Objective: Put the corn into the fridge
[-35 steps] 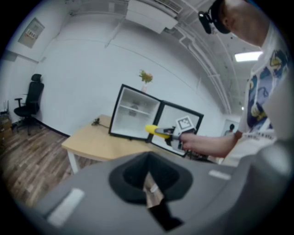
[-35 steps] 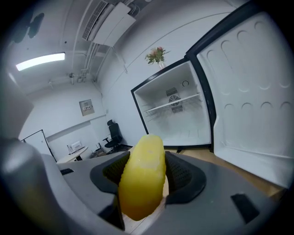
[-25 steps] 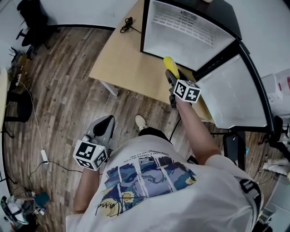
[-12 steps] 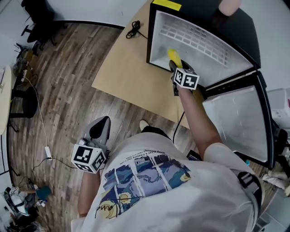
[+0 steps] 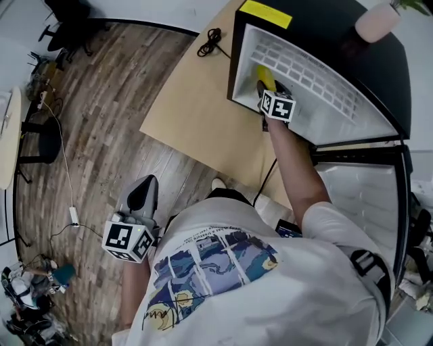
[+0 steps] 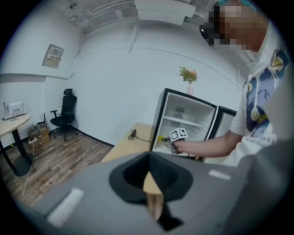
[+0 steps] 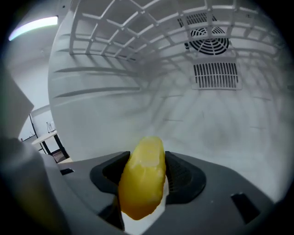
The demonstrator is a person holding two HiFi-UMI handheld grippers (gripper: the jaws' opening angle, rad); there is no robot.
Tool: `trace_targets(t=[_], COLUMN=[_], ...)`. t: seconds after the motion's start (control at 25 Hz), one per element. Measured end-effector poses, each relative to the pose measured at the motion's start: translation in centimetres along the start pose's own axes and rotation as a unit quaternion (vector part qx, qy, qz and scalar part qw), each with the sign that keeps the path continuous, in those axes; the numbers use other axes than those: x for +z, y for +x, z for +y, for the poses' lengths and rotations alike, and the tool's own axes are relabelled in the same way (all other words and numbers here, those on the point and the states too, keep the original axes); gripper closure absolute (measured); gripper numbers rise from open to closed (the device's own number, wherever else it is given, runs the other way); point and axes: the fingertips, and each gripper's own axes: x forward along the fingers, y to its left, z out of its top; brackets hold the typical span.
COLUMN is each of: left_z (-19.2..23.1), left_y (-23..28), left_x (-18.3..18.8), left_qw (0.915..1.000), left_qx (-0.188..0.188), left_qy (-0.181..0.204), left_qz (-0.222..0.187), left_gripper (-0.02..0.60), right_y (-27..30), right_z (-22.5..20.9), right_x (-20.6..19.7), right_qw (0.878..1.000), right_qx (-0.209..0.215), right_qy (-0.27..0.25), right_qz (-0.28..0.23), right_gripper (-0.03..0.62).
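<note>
The yellow corn (image 7: 143,176) is clamped between the jaws of my right gripper (image 7: 143,165), its tip pointing into the white inside of the fridge (image 7: 220,119). In the head view the right gripper (image 5: 266,86) reaches through the open front of the fridge (image 5: 379,74), with the corn (image 5: 264,76) under the wire shelf (image 5: 311,67). My left gripper (image 5: 144,189) hangs low over the wooden floor beside the person, far from the fridge, its jaws closed with nothing between them. From the left gripper (image 6: 149,167) view, the fridge (image 6: 189,120) and right gripper (image 6: 178,134) show in the distance.
The fridge stands on a tan table (image 5: 196,108) with a black cable (image 5: 212,42) at its back. The fridge door (image 5: 358,203) is swung open to the right. A pink vase (image 5: 375,20) sits on top. A fan vent (image 7: 209,41) is in the back wall.
My right gripper has carried the corn forward from the fridge's front edge to inside the compartment. The left gripper has stayed low at the person's side.
</note>
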Motion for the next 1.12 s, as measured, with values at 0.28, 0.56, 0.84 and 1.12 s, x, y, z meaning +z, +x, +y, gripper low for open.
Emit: trace_targets(t=[0.28,0.56,0.84,1.12], left_z=[1.0,1.4,1.2,2.0], left_y=[0.7,2.0,3.2,2.6], left_x=[0.1,0.3,1.1,1.2], left_qw=[0.9999,0.9998,0.9997,0.9998], left_qx=[0.011,0.006,-0.009,-0.01], left_qy=[-0.003,-0.003,0.008,0.006], left_qz=[0.012,0.021,0.019,0.017], left_gripper=[0.572,0.572,0.572,0.572], right_y=[3.0,4.1,4.6,4.3], right_z=[-0.1,-0.5,-0.1,0.2], right_x=[0.3,-0.5,-0.9,-1.0], right_qw=[0.999,0.998,0.996,0.996], right_qx=[-0.018,-0.033,-0.037,-0.021], right_qy=[-0.027,-0.042,-0.056,-0.043], right_qz=[0.005,0.03,0.062,0.072], right_gripper=[0.356,0.356,0.355,0.344])
